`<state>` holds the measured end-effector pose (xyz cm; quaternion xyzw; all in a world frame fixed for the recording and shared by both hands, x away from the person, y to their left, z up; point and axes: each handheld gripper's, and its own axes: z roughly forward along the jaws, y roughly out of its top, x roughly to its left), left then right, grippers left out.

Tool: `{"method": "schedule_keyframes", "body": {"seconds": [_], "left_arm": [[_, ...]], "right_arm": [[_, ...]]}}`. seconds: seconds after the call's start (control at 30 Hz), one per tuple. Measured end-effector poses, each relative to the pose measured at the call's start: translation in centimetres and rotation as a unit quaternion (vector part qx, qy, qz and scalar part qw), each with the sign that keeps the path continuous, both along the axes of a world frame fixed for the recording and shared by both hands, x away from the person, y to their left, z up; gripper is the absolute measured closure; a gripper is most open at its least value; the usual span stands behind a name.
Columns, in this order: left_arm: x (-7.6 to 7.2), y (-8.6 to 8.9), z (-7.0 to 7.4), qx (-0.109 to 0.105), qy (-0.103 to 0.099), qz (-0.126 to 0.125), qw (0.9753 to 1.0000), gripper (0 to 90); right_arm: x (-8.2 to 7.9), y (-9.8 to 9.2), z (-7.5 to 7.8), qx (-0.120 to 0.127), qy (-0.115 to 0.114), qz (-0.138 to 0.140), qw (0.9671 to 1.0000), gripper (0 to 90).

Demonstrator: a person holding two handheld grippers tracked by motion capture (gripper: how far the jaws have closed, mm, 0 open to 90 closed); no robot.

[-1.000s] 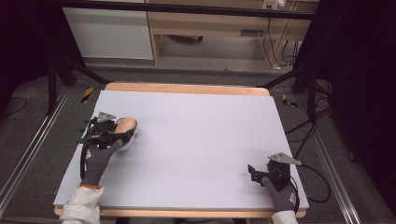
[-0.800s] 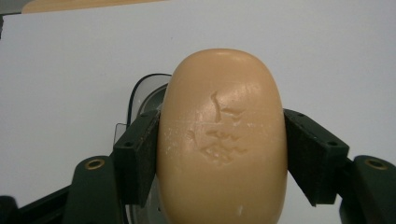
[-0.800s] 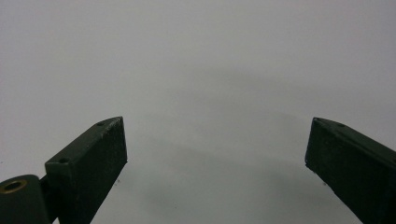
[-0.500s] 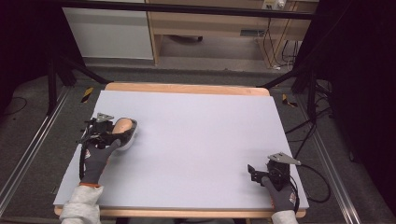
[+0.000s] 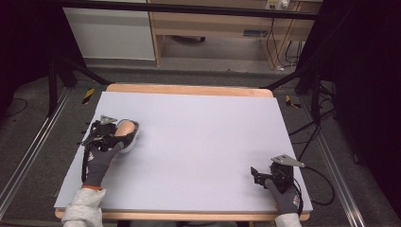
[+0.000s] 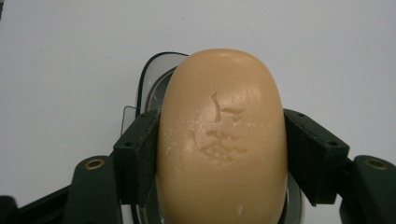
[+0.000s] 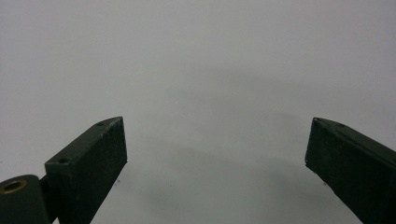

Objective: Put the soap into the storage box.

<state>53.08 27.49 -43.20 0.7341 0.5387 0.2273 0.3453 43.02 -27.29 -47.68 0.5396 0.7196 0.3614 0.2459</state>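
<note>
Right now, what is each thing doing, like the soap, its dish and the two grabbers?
Bar of soap: whole, clamped between the left jaws, over its dish.
Soap dish: clear, upright on the table, under the soap.
Left gripper: shut on the soap.
Right gripper: open, holding nothing, low over the table.

One soap bar (image 6: 222, 140), one clear dish (image 6: 148, 88), two grippers, one table (image 5: 203, 137)

table (image 5: 198, 137): white top, wood edge | dish (image 5: 134, 138) near left edge

Right gripper (image 7: 217, 154) jaws spread wide, bare pale table (image 7: 201, 60) beyond, apparently just above it
</note>
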Motion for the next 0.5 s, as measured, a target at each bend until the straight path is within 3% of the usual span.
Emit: {"method": "schedule_keyframes", "body": {"seconds": [0.5], "left_arm": [[-0.03,0.15,-0.3,-0.009,-0.005,0.009,0.9999,32.5]], "right_arm": [[-0.04,0.02,0.0,0.002,0.003,-0.001,1.0,5.6]]}}
